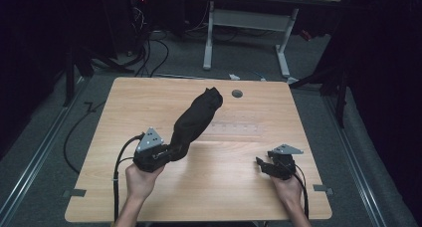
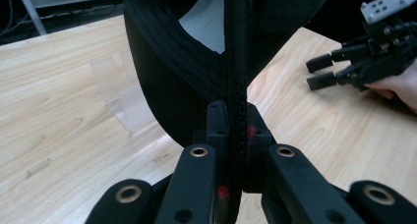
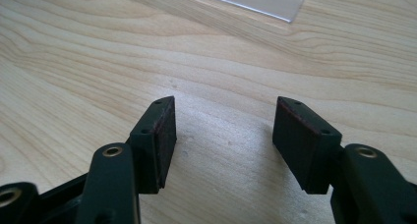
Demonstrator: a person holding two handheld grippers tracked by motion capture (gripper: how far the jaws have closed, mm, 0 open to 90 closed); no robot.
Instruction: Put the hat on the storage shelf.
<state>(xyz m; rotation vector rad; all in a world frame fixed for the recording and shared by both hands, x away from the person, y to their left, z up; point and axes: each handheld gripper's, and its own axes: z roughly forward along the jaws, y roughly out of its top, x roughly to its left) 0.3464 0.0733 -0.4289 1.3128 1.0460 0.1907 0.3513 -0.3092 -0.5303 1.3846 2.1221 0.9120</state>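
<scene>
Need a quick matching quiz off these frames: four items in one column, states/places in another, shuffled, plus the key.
Column one:
1. left gripper
2. right gripper
3. black garment
4. clear plastic stand

Column two:
A. jaws open, nothing between them, over bare wood
B. sits on the table beside the garment, transparent
C. shut on a black seam
D. stretches from near the person up toward the far side of the table, one end pinched

Pairs: 1-C, 2-A, 3-D, 4-B
</scene>
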